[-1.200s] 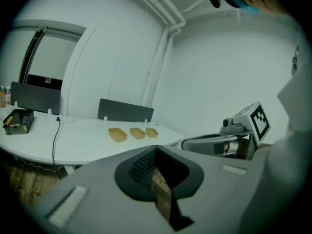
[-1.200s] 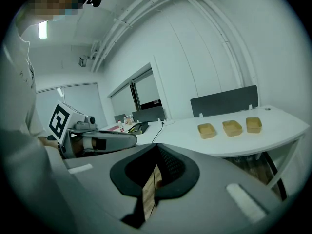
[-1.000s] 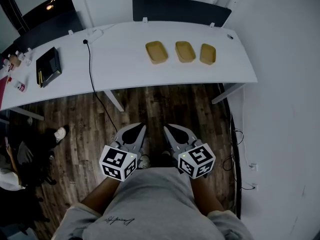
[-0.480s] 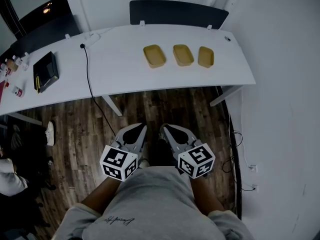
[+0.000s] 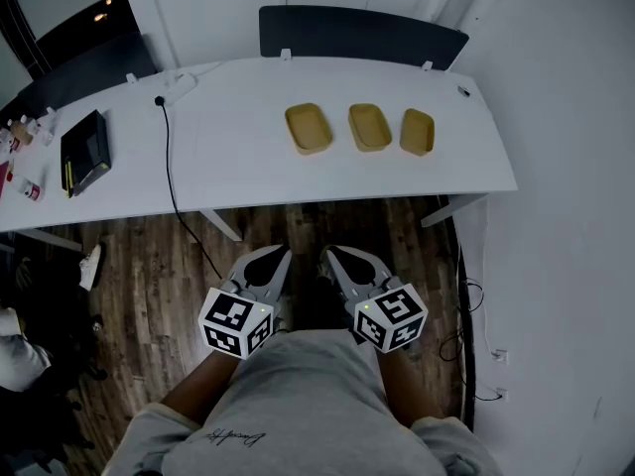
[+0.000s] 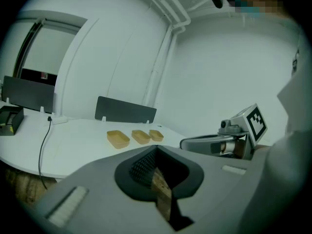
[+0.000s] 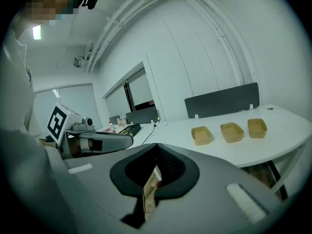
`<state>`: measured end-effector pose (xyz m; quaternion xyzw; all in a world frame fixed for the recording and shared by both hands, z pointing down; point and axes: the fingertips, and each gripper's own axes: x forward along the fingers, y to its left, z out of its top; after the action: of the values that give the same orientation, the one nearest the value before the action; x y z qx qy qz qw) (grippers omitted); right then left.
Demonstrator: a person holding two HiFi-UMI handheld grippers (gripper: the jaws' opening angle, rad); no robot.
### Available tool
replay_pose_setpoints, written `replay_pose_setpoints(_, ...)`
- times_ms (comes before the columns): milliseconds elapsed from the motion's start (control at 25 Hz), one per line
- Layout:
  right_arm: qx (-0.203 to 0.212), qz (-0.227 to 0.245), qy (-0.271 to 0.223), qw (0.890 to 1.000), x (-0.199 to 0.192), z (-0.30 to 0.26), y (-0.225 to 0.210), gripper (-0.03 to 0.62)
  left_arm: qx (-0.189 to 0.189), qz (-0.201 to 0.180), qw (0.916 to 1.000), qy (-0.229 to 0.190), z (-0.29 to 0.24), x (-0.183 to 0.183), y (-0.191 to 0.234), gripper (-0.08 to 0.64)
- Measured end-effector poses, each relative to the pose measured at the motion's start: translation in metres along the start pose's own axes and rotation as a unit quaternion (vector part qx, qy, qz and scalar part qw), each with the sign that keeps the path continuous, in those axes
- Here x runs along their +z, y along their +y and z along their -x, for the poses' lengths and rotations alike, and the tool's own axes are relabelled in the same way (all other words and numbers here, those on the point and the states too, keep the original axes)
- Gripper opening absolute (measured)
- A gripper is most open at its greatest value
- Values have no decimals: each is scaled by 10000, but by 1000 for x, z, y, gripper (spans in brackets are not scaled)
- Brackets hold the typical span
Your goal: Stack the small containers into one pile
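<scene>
Three small tan containers (image 5: 309, 128), (image 5: 369, 126), (image 5: 418, 131) sit apart in a row on the white table (image 5: 238, 157), all of them empty. Both grippers are held low in front of the person's torso, over the wood floor and well short of the table. My left gripper (image 5: 282, 254) is shut with nothing in it. Beside it, my right gripper (image 5: 328, 254) is also shut and empty. The row of containers (image 6: 118, 139) shows far ahead in the left gripper view, and again as containers (image 7: 232, 131) in the right gripper view.
A black notebook (image 5: 84, 150) lies at the table's left, and a black cable (image 5: 169, 172) runs over the front edge from a power strip (image 5: 179, 85). A dark divider panel (image 5: 362, 36) stands behind the table. A white wall (image 5: 566, 216) closes the right side.
The table and containers sit a little lower in the head view than half a second ago. Both grippers stay shut, side by side. The containers have not moved on the table.
</scene>
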<state>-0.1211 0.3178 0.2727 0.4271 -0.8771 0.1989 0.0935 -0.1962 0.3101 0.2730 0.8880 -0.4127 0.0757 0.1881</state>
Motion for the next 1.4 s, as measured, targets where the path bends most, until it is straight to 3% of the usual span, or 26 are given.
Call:
replay_pose_setpoints(560, 263, 46, 196, 9995, 70, -77, -143, 15, 253, 117, 9995, 127, -162, 61, 42, 2)
replay_pose_setpoints(840, 410, 149, 341, 9985, 98, -116, -212, 15, 555, 247, 9981, 94, -240, 87, 66, 2)
replay_pose_setpoints(1120, 627, 115, 568, 9963, 107, -148, -246, 15, 932, 300, 9952, 37, -276, 108, 96, 2)
replay_pose_setpoints(1400, 612, -37, 681, 9958, 109, -177, -252, 15, 1145, 417, 9925, 48, -274, 115, 126, 2)
